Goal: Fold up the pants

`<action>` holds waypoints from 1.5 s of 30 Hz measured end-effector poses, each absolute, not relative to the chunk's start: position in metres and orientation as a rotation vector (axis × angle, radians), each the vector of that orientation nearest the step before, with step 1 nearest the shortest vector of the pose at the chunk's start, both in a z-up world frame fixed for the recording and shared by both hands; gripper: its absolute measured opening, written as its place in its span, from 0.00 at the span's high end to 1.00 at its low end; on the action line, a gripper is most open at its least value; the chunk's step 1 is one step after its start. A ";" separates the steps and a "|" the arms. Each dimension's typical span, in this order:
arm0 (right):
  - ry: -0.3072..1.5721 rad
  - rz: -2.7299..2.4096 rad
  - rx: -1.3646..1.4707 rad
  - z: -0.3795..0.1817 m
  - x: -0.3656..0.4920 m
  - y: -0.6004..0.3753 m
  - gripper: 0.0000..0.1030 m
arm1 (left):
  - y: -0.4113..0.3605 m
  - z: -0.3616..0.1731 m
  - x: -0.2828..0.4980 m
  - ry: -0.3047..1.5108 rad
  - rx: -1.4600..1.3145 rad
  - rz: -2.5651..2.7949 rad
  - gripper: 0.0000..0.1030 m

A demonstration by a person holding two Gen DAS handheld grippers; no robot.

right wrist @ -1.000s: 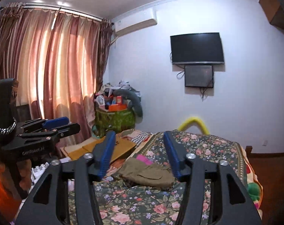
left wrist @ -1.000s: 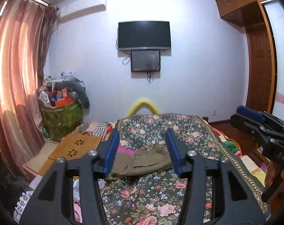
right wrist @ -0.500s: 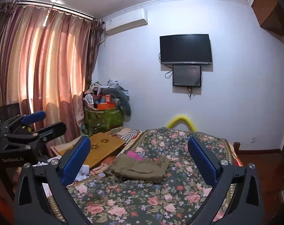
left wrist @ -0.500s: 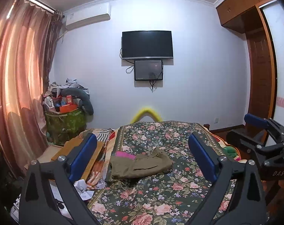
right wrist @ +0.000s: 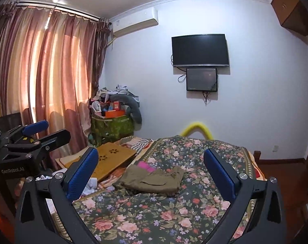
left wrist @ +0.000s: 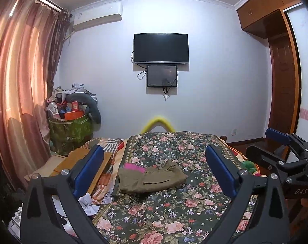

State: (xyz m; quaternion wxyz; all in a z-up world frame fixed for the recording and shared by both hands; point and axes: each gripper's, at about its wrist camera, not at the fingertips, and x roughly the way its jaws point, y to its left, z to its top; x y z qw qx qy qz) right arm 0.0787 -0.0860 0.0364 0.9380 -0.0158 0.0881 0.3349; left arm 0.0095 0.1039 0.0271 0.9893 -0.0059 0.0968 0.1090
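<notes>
Your left gripper (left wrist: 154, 166) stands wide open, its blue pads (left wrist: 89, 170) spread far apart with nothing between them; its jaws have just been opening. Your right gripper (right wrist: 152, 168) is spread just as wide and just as empty, and its jaws have just been opening too. Both hover above the near end of the bed, pointing a little downward along its length, and neither touches any cloth.

The pants (left wrist: 151, 180) lie ahead of you on the flowered bedspread (left wrist: 174, 213), folded into a compact olive bundle with a pocket seam showing on top. They sit toward the left side of the bed, near its edge, well apart from both grippers. A pink piece of cloth (left wrist: 134, 167) peeks out from behind the bundle, touching its far left corner.

From the left wrist view you see the right gripper (left wrist: 276, 148) at the right edge of the frame; from the right wrist view the left gripper (right wrist: 42, 132) shows at the left edge.

Beside the bed on the left lies a wooden board (right wrist: 111, 160) with flower-shaped cutouts. A green basket (right wrist: 111, 126) piled with clutter stands in the corner by the curtains (right wrist: 52, 77). A television (right wrist: 200, 49) hangs on the far wall above a smaller screen (right wrist: 201, 79).
</notes>
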 end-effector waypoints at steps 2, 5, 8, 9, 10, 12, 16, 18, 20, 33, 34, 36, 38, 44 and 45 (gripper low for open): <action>0.181 0.685 -0.031 0.036 0.078 -0.086 0.00 | 0.104 0.027 0.010 0.195 -0.012 0.218 0.01; 0.182 0.679 -0.034 0.035 0.078 -0.088 0.00 | 0.104 0.026 0.011 0.195 -0.011 0.217 0.01; 0.192 0.676 -0.028 0.036 0.080 -0.088 0.00 | 0.104 0.026 0.011 0.194 -0.009 0.217 0.00; 0.196 0.675 -0.026 0.036 0.081 -0.089 0.00 | 0.104 0.025 0.012 0.195 -0.007 0.219 0.00; 0.198 0.674 -0.025 0.036 0.081 -0.089 0.00 | 0.104 0.024 0.012 0.196 -0.008 0.218 0.00; 0.200 0.670 -0.026 0.036 0.081 -0.090 0.00 | 0.104 0.022 0.014 0.200 -0.013 0.214 0.00; 0.203 0.664 -0.030 0.036 0.081 -0.091 0.00 | 0.107 0.020 0.017 0.208 -0.021 0.215 0.00; 0.205 0.663 -0.029 0.037 0.081 -0.090 0.00 | 0.108 0.018 0.018 0.212 -0.024 0.216 0.00; 0.207 0.663 -0.027 0.037 0.082 -0.091 0.00 | 0.108 0.017 0.019 0.215 -0.022 0.217 0.00; 0.210 0.655 -0.030 0.038 0.083 -0.092 0.00 | 0.107 0.013 0.023 0.222 -0.022 0.203 0.00; 0.210 0.654 -0.030 0.037 0.083 -0.093 0.00 | 0.107 0.013 0.023 0.222 -0.021 0.202 0.00; 0.212 0.656 -0.028 0.038 0.083 -0.093 0.00 | 0.107 0.013 0.023 0.221 -0.020 0.200 0.00; 0.212 0.656 -0.029 0.037 0.083 -0.093 0.00 | 0.107 0.012 0.023 0.223 -0.022 0.200 0.00; 0.211 0.650 -0.025 0.036 0.083 -0.093 0.00 | 0.106 0.012 0.025 0.227 -0.021 0.193 0.00; 0.210 0.649 -0.025 0.037 0.083 -0.093 0.00 | 0.106 0.012 0.025 0.227 -0.023 0.193 0.00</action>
